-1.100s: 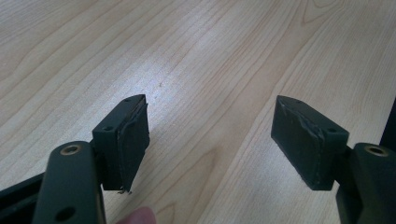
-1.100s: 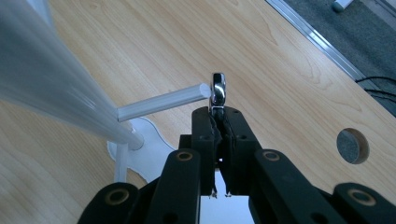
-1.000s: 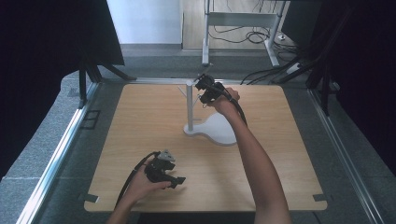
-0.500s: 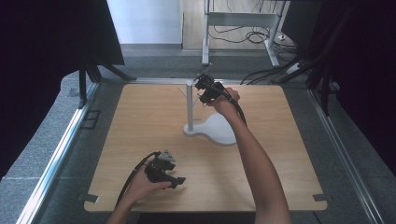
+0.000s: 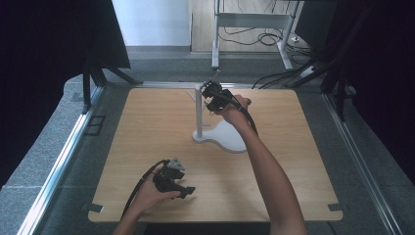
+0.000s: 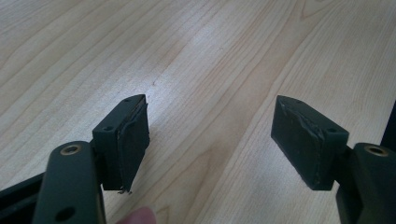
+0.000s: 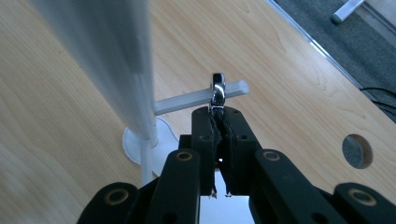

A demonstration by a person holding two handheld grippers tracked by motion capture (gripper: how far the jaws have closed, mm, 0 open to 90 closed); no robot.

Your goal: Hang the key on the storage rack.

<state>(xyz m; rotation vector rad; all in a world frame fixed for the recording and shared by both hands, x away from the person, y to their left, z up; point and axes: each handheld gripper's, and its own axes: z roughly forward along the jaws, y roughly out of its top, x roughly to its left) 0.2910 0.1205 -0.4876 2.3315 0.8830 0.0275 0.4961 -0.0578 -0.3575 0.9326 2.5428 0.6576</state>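
The right arm reaches far across the wooden table (image 5: 147,127), its right gripper (image 7: 219,112) pinched tight on a small metal ring (image 7: 218,88) threaded over the horizontal peg (image 7: 196,98) of a white stand (image 5: 198,110). The left gripper (image 6: 210,135) rests near the front edge, jaws spread wide and empty. Nothing has visibly moved since a second ago. Grey floor and cables lie beyond.

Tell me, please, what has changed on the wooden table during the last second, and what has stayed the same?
Nothing has visibly changed. The right gripper stays shut on the small shiny metal ring at the thin white peg of the white stand. The left gripper stays open and low over the light wooden table near the front edge. The white stand has not moved.
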